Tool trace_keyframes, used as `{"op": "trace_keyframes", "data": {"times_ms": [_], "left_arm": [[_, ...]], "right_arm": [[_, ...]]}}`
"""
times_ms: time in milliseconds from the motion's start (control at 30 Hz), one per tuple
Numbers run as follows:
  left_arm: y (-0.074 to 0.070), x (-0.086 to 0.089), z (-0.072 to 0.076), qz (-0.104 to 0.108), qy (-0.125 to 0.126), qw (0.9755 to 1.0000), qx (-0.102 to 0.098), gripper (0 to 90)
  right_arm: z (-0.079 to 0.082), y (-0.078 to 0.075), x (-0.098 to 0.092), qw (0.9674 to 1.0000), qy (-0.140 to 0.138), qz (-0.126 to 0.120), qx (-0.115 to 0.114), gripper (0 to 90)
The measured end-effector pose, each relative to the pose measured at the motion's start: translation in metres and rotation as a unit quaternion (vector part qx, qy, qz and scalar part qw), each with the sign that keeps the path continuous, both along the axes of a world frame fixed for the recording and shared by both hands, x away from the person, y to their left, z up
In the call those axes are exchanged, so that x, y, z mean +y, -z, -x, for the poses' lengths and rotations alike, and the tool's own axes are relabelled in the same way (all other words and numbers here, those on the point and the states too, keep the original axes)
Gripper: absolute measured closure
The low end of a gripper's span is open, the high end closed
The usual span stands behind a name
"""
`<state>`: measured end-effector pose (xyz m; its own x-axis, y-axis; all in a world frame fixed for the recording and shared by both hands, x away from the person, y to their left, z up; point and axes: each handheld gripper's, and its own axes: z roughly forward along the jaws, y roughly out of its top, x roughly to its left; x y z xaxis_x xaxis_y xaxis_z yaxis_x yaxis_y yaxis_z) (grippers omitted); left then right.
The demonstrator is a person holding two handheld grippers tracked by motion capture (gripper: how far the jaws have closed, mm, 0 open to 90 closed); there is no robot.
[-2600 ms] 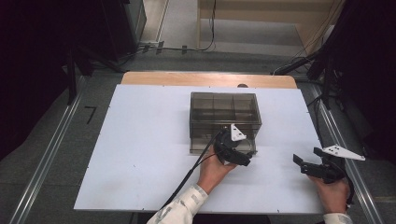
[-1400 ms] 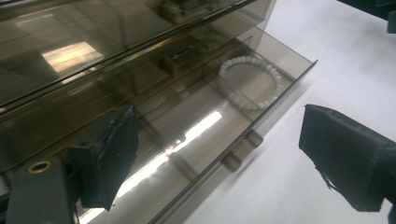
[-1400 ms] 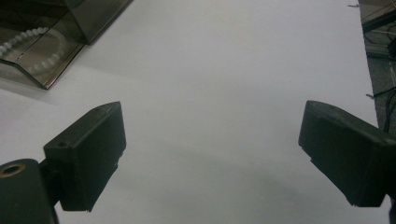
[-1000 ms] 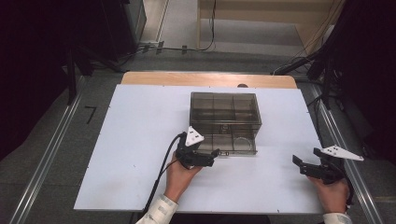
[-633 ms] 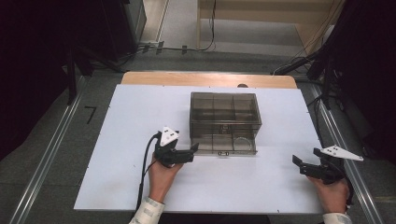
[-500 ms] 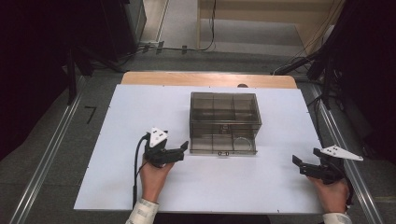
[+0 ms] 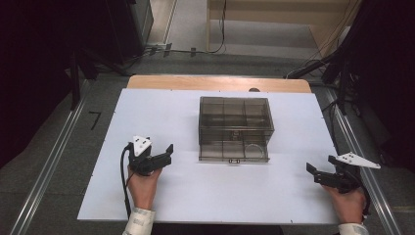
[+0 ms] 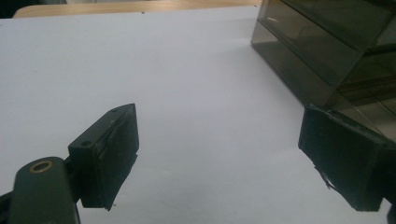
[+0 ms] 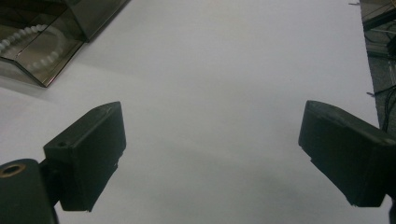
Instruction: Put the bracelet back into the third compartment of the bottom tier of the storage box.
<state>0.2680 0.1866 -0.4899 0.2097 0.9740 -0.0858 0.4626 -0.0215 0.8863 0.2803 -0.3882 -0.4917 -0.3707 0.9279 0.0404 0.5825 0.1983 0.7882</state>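
A smoky clear compartment box (image 7: 234, 128) sits mid-table on the white board (image 7: 161, 107), long side running left to right; a pale bead ring (image 9: 28, 44) lies inside. The left gripper (image 7: 164, 155) and right gripper (image 7: 314, 172) flank it, jaws spread wide, empty, nothing between.

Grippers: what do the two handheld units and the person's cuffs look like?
Both the left gripper and right gripper are black with blocky, squared jaws. Each carries a grey three-cornered plate on top. A black cable trails from the left one. White patterned cuffs show at both wrists.
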Motion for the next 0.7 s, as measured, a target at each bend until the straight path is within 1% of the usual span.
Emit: {"op": "trace_keyframes", "data": {"times_ms": [67, 133, 167, 200, 267, 333, 400, 600, 700], "left_arm": [[0.0, 0.006, 0.001, 0.002, -0.01, 0.9999, -0.002, 13.0], [0.0, 0.011, 0.001, 0.005, -0.022, 0.9998, 0.002, 13.2], [0.0, 0.011, 0.001, 0.005, -0.022, 0.9998, 0.002, 13.2], [0.0, 0.017, 0.002, 0.012, -0.033, 0.9994, 0.007, 13.2], [0.001, 0.025, 0.003, 0.021, -0.043, 0.9988, 0.011, 13.4], [0.002, 0.031, 0.004, 0.028, -0.059, 0.9978, 0.015, 13.4], [0.002, 0.036, 0.005, 0.034, -0.067, 0.997, 0.015, 13.4], [0.003, 0.043, 0.008, 0.023, -0.091, 0.9954, 0.017, 13.6], [0.005, 0.046, 0.009, 0.026, -0.096, 0.9949, 0.017, 13.6]], "right_arm": [[0.0, 0.0, 0.0, 1.0, 0.0, 0.0, 0.0, 6.1], [0.0, 0.0, 0.0, 1.0, -0.001, 0.001, 0.0, 6.0], [0.0, 0.0, 0.0, 1.0, -0.001, 0.001, 0.0, 6.0], [0.0, 0.0, 0.0, 1.0, -0.001, 0.0, -0.001, 6.0], [0.0, 0.0, 0.0, 1.0, -0.001, 0.0, -0.001, 6.0], [0.0, 0.0, 0.0, 1.0, 0.001, -0.001, 0.0, 6.1], [0.0, 0.0, -0.001, 1.0, 0.0, -0.001, 0.0, 6.1], [0.0, 0.0, -0.001, 1.0, 0.0, -0.001, -0.001, 6.1], [0.0, 0.0, -0.001, 1.0, -0.001, -0.001, -0.003, 6.1]]}}
